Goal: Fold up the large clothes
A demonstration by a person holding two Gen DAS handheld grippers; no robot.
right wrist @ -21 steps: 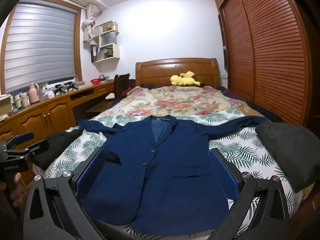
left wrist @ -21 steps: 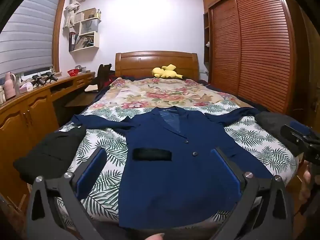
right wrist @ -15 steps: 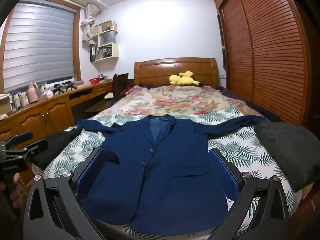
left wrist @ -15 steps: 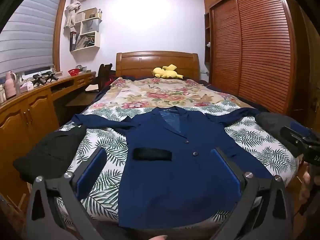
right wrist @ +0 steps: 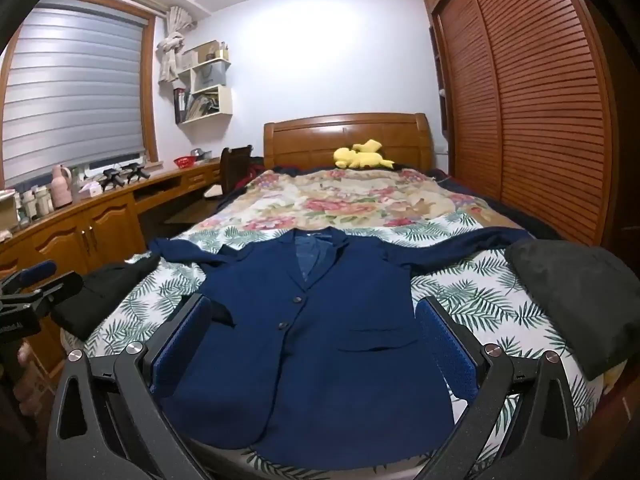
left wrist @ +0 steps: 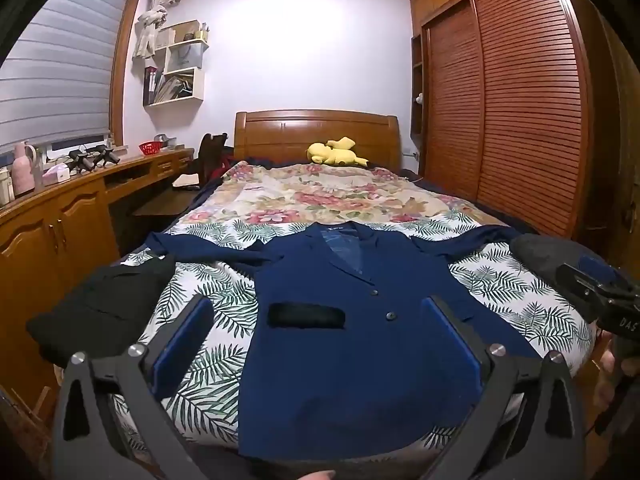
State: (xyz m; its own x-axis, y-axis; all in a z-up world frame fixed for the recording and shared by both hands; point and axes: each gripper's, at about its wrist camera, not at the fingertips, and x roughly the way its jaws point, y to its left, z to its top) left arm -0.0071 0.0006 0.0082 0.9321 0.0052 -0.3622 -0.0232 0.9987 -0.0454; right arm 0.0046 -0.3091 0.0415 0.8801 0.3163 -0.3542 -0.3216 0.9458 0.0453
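Note:
A navy blue blazer (left wrist: 352,328) lies flat and face up on the bed, buttoned, both sleeves spread out to the sides. It also shows in the right wrist view (right wrist: 320,332). My left gripper (left wrist: 316,320) is open and empty, held above the blazer's hem at the foot of the bed. My right gripper (right wrist: 312,320) is open and empty, also above the hem. The right gripper shows at the right edge of the left wrist view (left wrist: 600,300). The left gripper shows at the left edge of the right wrist view (right wrist: 32,288).
A black folded garment (left wrist: 100,308) lies at the bed's near left corner and a dark grey one (right wrist: 576,292) at the near right. A yellow plush toy (left wrist: 334,154) sits by the headboard. A wooden desk (left wrist: 48,236) runs along the left, a slatted wardrobe (left wrist: 520,112) along the right.
Both views have shifted very slightly. The blazer and both open grippers stay as they were.

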